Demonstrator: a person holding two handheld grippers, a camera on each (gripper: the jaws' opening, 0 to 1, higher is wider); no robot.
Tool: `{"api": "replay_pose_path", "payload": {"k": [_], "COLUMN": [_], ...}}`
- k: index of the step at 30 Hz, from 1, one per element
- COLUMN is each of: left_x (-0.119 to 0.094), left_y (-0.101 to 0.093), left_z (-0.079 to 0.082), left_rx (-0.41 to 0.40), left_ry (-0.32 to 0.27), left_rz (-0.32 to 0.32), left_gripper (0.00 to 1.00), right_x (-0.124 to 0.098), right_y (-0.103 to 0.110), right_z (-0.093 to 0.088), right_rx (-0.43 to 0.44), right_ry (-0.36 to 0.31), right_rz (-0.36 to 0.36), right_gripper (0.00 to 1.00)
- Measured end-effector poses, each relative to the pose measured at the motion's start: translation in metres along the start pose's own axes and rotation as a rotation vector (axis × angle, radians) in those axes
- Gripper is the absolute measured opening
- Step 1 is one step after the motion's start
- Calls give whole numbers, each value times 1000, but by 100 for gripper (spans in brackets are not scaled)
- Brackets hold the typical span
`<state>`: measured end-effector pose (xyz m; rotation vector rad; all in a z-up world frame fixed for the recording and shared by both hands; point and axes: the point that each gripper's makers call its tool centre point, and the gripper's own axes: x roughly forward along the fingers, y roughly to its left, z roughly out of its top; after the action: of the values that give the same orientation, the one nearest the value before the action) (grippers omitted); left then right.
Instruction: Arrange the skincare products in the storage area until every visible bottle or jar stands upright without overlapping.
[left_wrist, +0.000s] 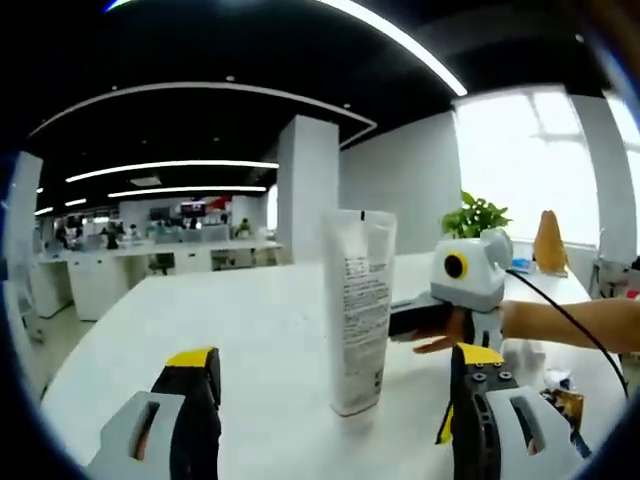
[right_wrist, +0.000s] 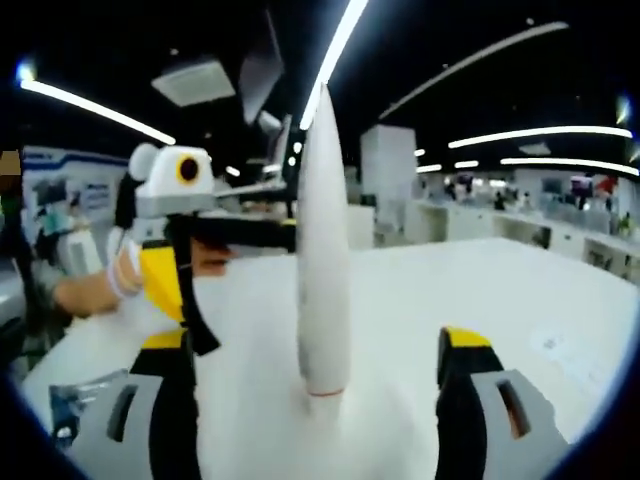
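Two grippers are mine, and both stand with jaws spread apart, gripping nothing. My left gripper, seen in the left gripper view, has its yellow-tipped jaws rising on either side of the white tube, with clear table visible between each jaw and the tube; no contact on either side. My right gripper, seen in the right gripper view, frames the same white tube edge-on, again with a gap on both sides and nothing clasped.

The tube is the reference point for the rest. It stands upright on its cap on the white table, crimped end up, printed text running down its face in the left gripper view. In the right gripper view it appears as a narrow tapered blade shape, cap resting on the table.

Beyond the tube in the left gripper view, my right gripper comes in from the right side, held by my hand, near the tube but apart from it. Further behind that stands a green plant by the bright window. Beyond the tube in the right gripper view, my left gripper comes in from the left. Small packets lie at the table edge, well apart from the tube; contents too small to tell.
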<state>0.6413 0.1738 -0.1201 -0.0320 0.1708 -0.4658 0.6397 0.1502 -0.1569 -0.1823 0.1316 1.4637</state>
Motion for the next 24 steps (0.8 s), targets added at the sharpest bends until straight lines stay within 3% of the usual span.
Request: {"api": "replay_pose_path", "payload": {"k": [8,10,14,18,21,24], "left_x": [-9,-8,-8,-3,0,1], "left_y": [3,1,-2,-2,0,4], "left_z": [-1,-2,-7,-9,-10,-11], "left_rx": [-13,-14,8,22,38,37], "left_ry": [-4,-5,6,19,25,28], "left_rz": [17,21,29,19,26,31], "left_gripper": [100,100,100,100,100,100], "right_x": [-31,-49,-87,-133,-161,-193], "right_y": [3,5,12,8,4,1], "right_z": [23,35,47,73,86,90], "right_rx": [-146,-187,-190,-156,-191,-278], "right_ry": [29,-14,-57,-178,-215,-201], "right_rz": [-84,-129,-178,-290,-369,-464], "right_gripper": [100,100,100,100,100,98]}}
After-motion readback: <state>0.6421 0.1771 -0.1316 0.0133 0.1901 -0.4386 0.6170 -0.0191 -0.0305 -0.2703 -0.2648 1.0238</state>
